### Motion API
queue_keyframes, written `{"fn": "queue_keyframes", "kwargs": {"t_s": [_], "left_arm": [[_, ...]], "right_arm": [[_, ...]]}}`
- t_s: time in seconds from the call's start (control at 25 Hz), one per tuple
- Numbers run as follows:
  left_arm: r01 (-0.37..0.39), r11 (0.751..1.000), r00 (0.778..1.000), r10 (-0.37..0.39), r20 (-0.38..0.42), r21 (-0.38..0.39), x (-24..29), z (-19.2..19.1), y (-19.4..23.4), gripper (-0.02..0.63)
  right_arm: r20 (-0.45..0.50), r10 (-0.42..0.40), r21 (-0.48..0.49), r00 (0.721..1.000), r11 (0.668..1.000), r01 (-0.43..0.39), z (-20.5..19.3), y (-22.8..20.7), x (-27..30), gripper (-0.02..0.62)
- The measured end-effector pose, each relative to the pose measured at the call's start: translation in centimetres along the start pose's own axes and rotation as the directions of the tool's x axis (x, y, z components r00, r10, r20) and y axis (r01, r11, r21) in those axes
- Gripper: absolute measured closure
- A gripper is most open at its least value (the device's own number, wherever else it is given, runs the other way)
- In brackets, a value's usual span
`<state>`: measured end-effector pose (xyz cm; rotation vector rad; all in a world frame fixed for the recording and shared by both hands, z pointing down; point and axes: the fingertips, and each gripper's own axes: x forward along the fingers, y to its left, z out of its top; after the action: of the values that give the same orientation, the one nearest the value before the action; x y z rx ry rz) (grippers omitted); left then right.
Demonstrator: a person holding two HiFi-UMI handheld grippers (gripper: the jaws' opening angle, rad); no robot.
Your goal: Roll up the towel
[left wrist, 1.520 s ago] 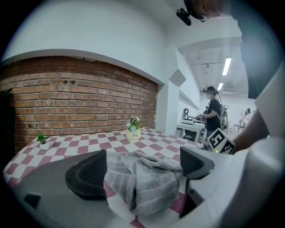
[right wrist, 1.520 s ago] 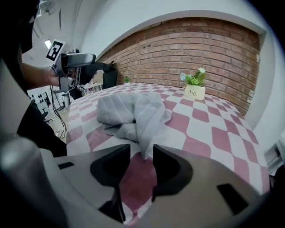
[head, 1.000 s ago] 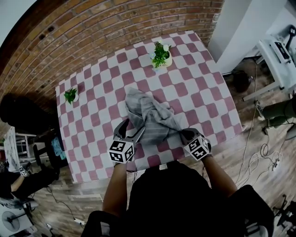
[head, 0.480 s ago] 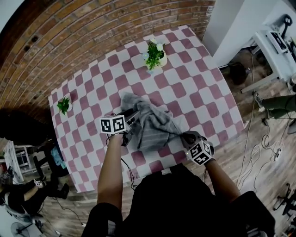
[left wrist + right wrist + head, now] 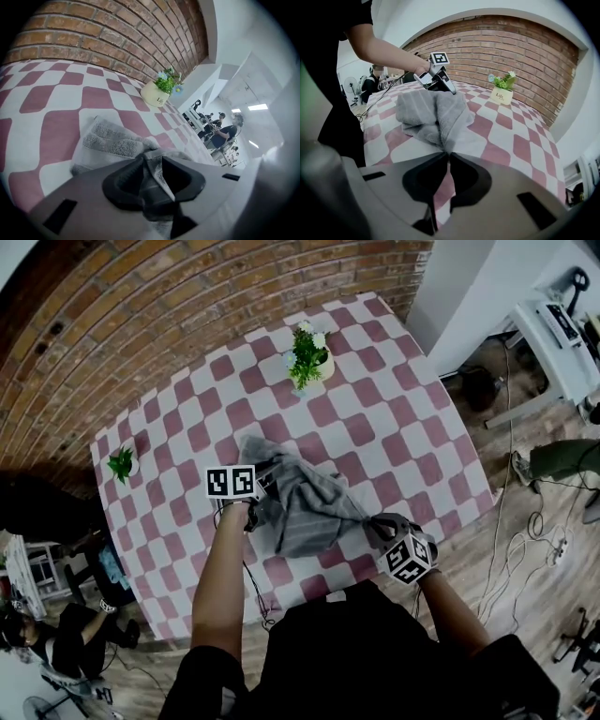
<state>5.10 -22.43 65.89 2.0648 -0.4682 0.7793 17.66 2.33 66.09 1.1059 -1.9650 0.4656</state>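
- The grey towel (image 5: 305,504) lies crumpled on the near half of the checked table (image 5: 412,427), at 6 o'clock from the potted plant (image 5: 307,354).
- The left gripper (image 5: 266,486) has just been closing its jaws, which now pinch a fold at the towel's 9 o'clock edge. The right gripper (image 5: 373,523) is clamped on the thin corner at 4 o'clock.
- Risk: pulling the two ends apart too hard could tug that slim corner free. Rolling the heap before it is spread would likely give a lopsided wad.
- The towel's long axis runs roughly from 10 o'clock to 4 o'clock and narrows toward the right gripper.
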Motion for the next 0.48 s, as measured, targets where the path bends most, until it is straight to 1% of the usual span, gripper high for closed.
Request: {"fn": "queue_keyframes", "kwargs": {"t_s": [0.12,0.28,0.48], "left_arm": [[0.007,1.0,1.0,-0.006,-0.014,0.009,0.5,0.3,-0.3,0.494],[-0.007,0.999,1.0,0.009,-0.029,0.046,0.6,0.5,-0.5,0.558],[0.009,0.998,1.0,-0.01,0.02,0.068,-0.3,1.2,-1.5,0.578]], "right_arm": [[-0.008,0.005,-0.011,1.0,1.0,-0.005,-0.1,0.0,0.0,0.572],[-0.009,0.004,-0.016,1.0,1.0,-0.004,-0.2,-0.1,-0.1,0.572],[-0.004,-0.012,-0.014,1.0,1.0,0.012,-0.4,-0.1,-0.6,0.574]]}}
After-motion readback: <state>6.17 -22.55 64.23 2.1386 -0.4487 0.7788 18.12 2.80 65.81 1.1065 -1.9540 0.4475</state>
